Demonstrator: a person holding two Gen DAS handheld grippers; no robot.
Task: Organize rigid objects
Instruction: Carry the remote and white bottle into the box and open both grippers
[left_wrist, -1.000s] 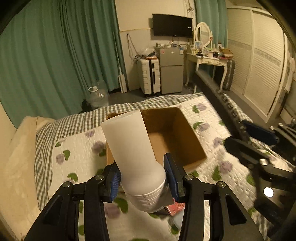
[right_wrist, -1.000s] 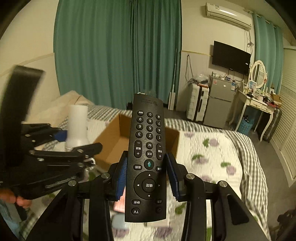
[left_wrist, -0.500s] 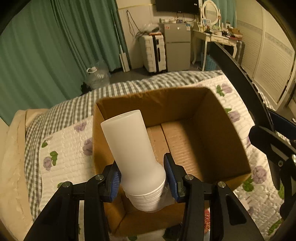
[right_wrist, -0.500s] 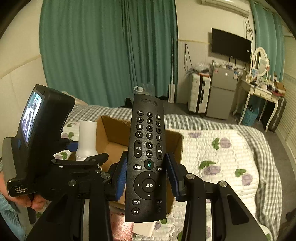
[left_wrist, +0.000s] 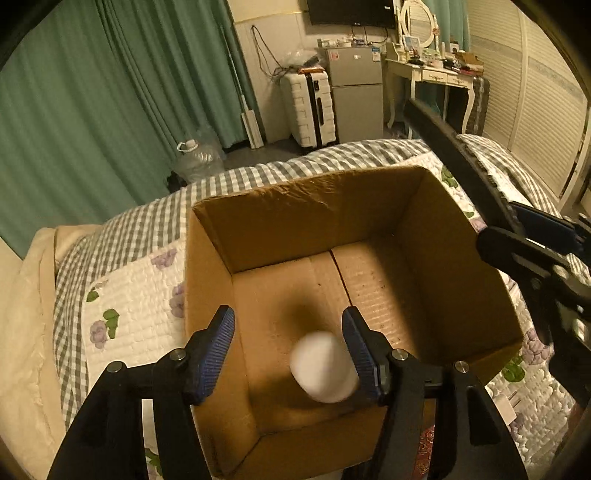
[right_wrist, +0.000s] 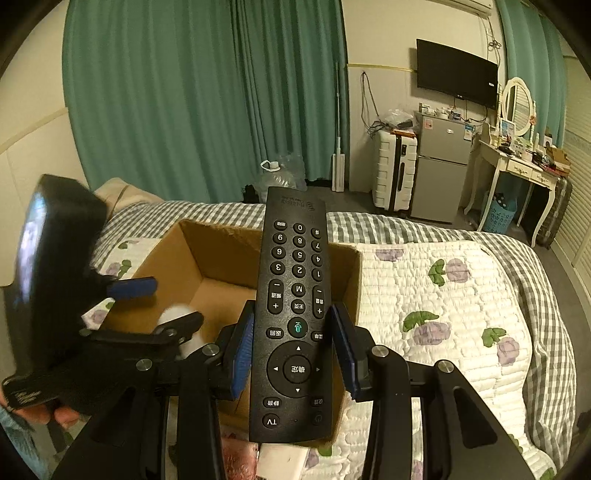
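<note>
An open cardboard box (left_wrist: 295, 206) sits on the bed. My left gripper (left_wrist: 288, 354) is open above the box's near side. A white plastic bottle (left_wrist: 323, 367) shows blurred between and below its fingers, inside the box, free of the pads. My right gripper (right_wrist: 297, 354) is shut on a black TV remote (right_wrist: 295, 295), held upright just right of the box (right_wrist: 207, 258). The left gripper (right_wrist: 147, 306) and the blurred white bottle (right_wrist: 173, 314) also show in the right wrist view. The right gripper (left_wrist: 539, 251) shows at the right edge of the left wrist view.
The bed has a white floral quilt (right_wrist: 443, 295) over a checked sheet. Small items, one pink (right_wrist: 236, 458) and one white (right_wrist: 280, 461), lie by the box's near side. Green curtains, a white suitcase (left_wrist: 310, 107), a small fridge and a dressing table stand beyond.
My left gripper has opened and let go of the white bottle, which is dropping into the box. The left gripper moved over the box. The right gripper still holds the remote.
</note>
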